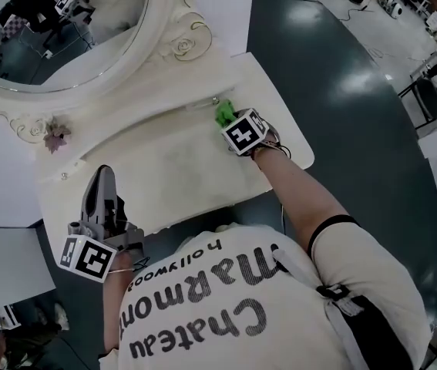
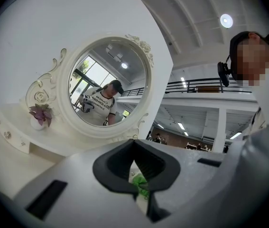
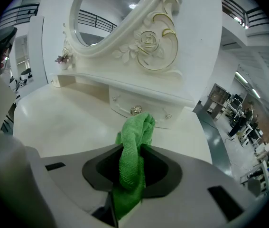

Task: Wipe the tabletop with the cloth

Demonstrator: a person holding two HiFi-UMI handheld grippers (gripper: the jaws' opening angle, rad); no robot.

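Wiping is in hand: the right gripper [image 3: 130, 182] pinches the green cloth [image 3: 135, 137] over the tabletop [image 1: 164, 160], below the mirror's [image 1: 64, 41] right end (the left gripper [image 1: 102, 177], jaws pressed together and empty, hangs farther from the mirror). The next move likely calls for pressing down and sweeping leftward.

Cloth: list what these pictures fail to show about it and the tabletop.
- Cloth, head view: mostly covered by the right gripper's marker cube; contact with the tabletop cannot be told.
- Cloth's tail, right gripper view: hidden behind the jaws.
- Tabletop's near edge, head view: partly behind the person's arm.
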